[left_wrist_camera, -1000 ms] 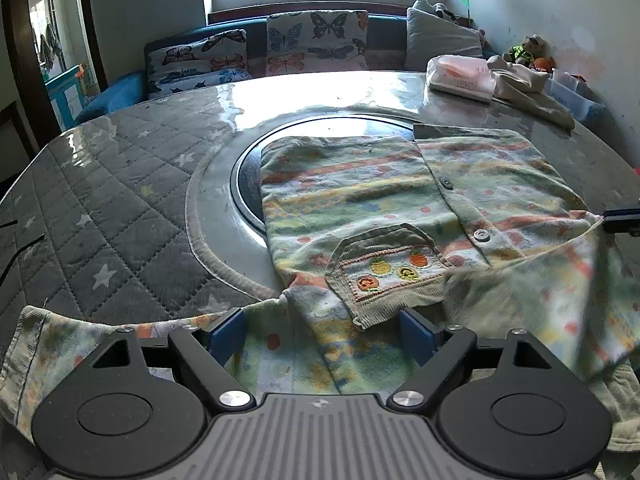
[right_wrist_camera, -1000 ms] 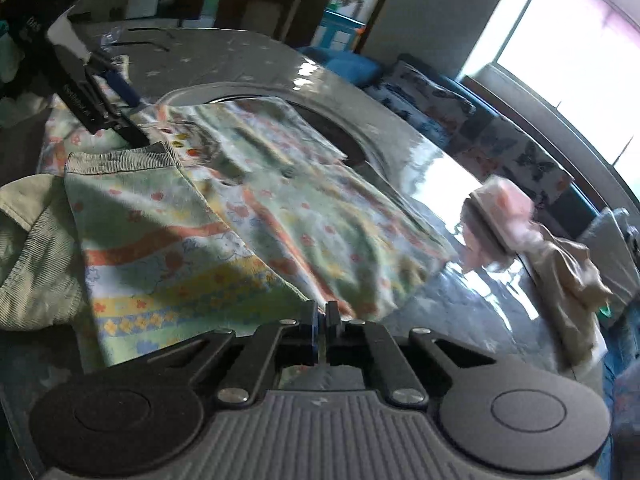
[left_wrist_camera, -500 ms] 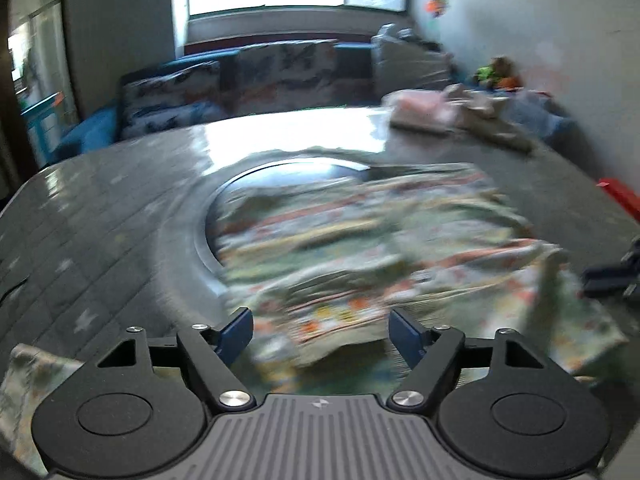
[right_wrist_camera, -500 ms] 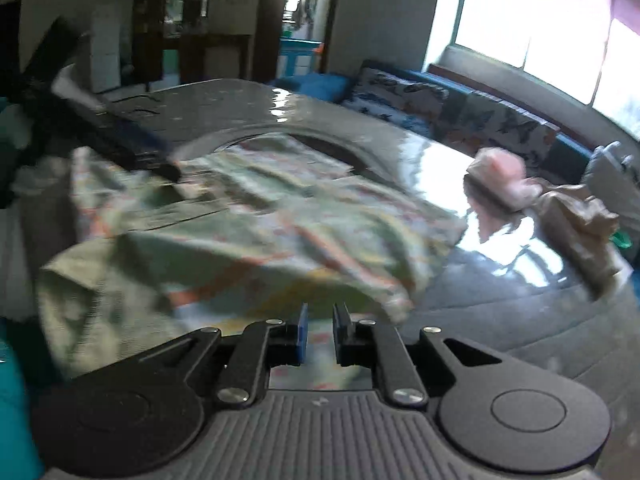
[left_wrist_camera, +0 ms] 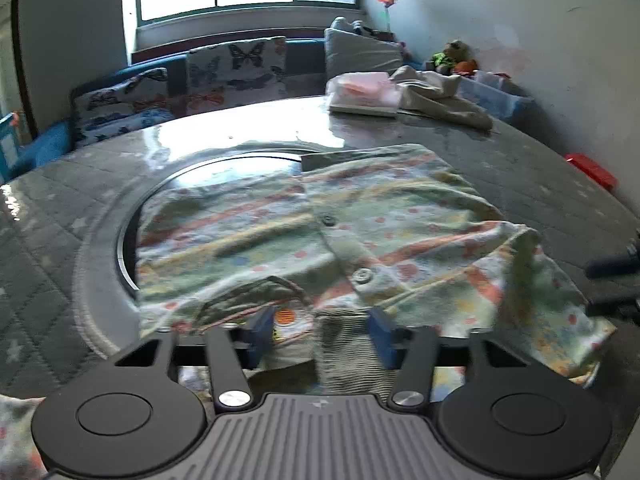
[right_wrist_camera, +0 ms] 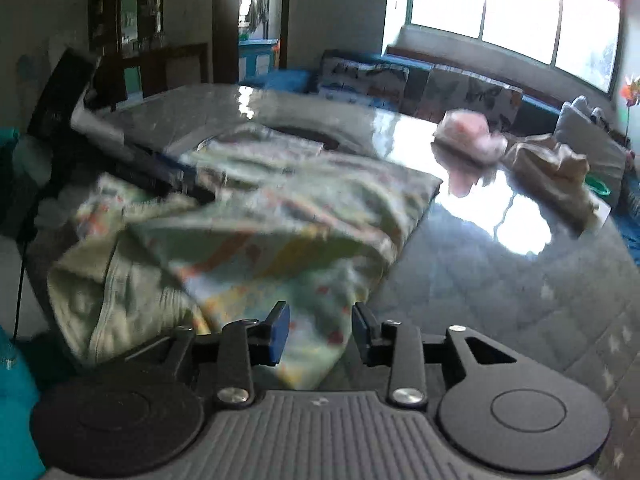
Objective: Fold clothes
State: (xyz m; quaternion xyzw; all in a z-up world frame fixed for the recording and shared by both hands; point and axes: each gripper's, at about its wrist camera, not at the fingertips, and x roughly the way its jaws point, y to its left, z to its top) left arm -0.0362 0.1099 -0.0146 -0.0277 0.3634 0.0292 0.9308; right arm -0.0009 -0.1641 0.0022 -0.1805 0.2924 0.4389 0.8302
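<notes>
Since a second ago the right gripper [right_wrist_camera: 316, 330] has let go: its two blue pads, then pinched together on the shirt's edge, now stand well apart with a loose corner of cloth lying between them, gripped by neither. Both cameras have also swung, so the window now sits squarely ahead in the left view.

One patterned shirt [left_wrist_camera: 340, 232] lies on the round table [left_wrist_camera: 540, 168], partly over the dark glass disc [left_wrist_camera: 224, 168] at its centre. Its right sleeve is folded in over the body, and two buttons show along the front. One pocket with orange embroidery sits at the near hem.

The left gripper [left_wrist_camera: 320, 334] is open just as wide, its two pads hanging over the near hem with the ribbed cuff between them; whether they touch the cloth is unclear.

At the far edge of the table sit one pink bundle [left_wrist_camera: 364, 90] and one beige garment [left_wrist_camera: 440, 98], touching each other. Three butterfly cushions [left_wrist_camera: 236, 70] line the bench under the window.
</notes>
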